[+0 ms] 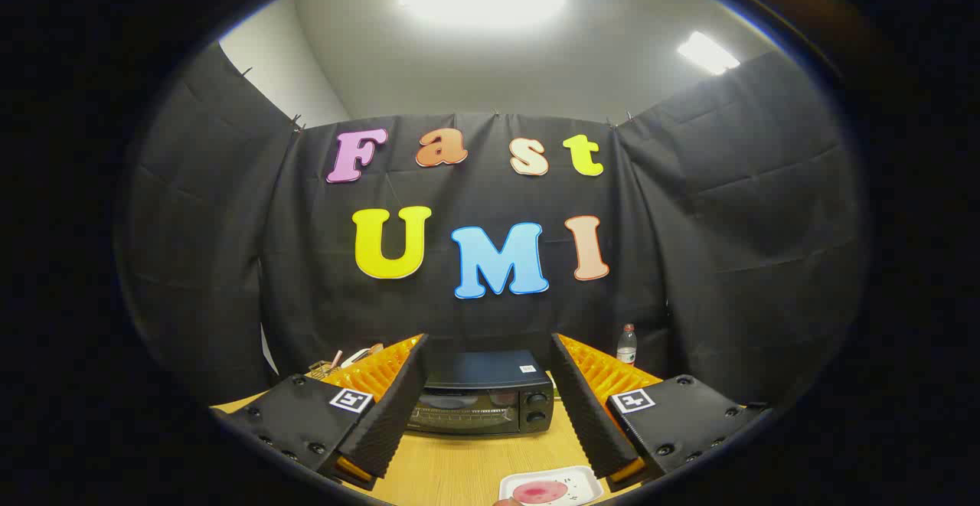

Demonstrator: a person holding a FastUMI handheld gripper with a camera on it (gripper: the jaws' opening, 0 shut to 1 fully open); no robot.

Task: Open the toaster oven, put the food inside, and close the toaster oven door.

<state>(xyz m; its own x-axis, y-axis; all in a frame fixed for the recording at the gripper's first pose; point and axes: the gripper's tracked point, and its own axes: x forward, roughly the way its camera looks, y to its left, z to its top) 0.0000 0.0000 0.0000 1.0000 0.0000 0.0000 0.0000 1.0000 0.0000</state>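
Light wooden tabletop carrying a black box-shaped toaster oven, door closed, with two round knobs on its right side. The hand-held gripper is level and aimed at the oven; its two black ribbed fingers are spread wide, holding nothing, the oven framed between and beyond them. A white rectangular tray bearing a round pink food item lies between the fingers, nearer than the oven. A clear plastic bottle stands behind the right finger.
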